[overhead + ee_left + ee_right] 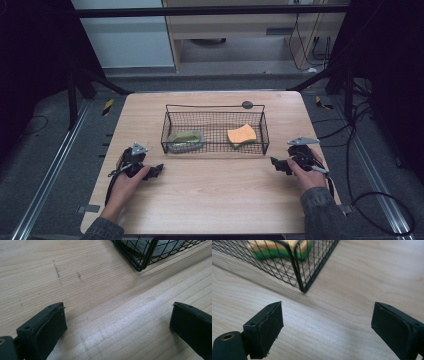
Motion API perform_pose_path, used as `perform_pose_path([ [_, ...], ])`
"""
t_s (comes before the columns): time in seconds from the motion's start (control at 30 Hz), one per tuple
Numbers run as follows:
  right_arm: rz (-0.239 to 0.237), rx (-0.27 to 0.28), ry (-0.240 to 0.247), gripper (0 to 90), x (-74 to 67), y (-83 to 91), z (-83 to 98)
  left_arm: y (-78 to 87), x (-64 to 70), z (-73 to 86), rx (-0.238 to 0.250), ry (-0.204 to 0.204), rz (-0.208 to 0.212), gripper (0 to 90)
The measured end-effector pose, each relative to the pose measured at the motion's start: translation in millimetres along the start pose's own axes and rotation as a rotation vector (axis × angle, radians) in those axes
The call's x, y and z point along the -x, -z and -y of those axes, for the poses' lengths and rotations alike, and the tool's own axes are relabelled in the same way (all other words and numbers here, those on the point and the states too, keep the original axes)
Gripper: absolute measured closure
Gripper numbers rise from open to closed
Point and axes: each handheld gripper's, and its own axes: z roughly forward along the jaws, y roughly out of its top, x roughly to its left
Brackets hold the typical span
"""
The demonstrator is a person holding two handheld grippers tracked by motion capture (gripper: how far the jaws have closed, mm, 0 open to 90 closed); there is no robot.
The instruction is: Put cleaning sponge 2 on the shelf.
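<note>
both grippers rest on the wooden table (210,200) in front of the black wire basket (215,150), my left gripper (156,171) near its left front corner and my right gripper (276,164) near its right front corner, each with its jaws spread wide and holding nothing. inside the basket lie an orange-topped sponge (241,135) at the right end and a grey-green scrubbing pad (186,140) at the left end. i judge the sponge light, soft and springy, so it should squash under the pads rather than slip; i would take it across its short sides from above, clear of the mesh wall. the pad looks just as light but floppier, best pinched at a raised edge. the basket itself seems stiff yet light, likely to slide if bumped. my right gripper view shows the sponge's green scouring layer under the orange, which the high view hides; the high view alone gives the whole layout.
</note>
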Motion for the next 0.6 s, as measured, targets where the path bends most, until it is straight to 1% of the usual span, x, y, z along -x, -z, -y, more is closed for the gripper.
perform_pose_path([
  [0.07,0.019,-0.003,-0.022,10.5,1.7,-10.2,8.5,0.1,-0.2,0.0,-0.002,-0.003,0.000,0.0],
  [0.1,0.019,-0.003,-0.022,10.5,1.7,-10.2,8.5,0.1,-0.2,0.0,-0.002,-0.003,0.000,0.0],
  [0.17,0.027,-0.008,-0.037,10.0,2.2,-14.5,11.8,0.2,-0.2,0.0,-0.003,-0.003,0.000,0.0],
  [0.23,0.033,-0.002,-0.061,9.9,2.5,-19.5,15.2,0.0,-0.1,0.0,-0.001,-0.001,0.000,0.0],
  [0.47,0.043,-0.004,-0.062,9.4,1.6,-25.7,20.1,0.0,-0.2,-0.1,-0.001,-0.001,0.001,0.0],
  [0.53,0.051,0.005,-0.055,8.6,1.0,-27.0,21.4,0.1,-0.4,-0.1,-0.003,-0.004,0.002,0.0],
  [0.57,0.065,0.019,-0.043,7.9,-1.0,-28.6,22.8,-0.1,-0.1,-0.1,0.000,-0.001,0.002,0.0],
  [0.6,0.075,0.016,-0.028,6.9,-2.3,-29.4,23.3,-0.1,-0.1,-0.1,0.000,-0.001,0.002,0.0],
])
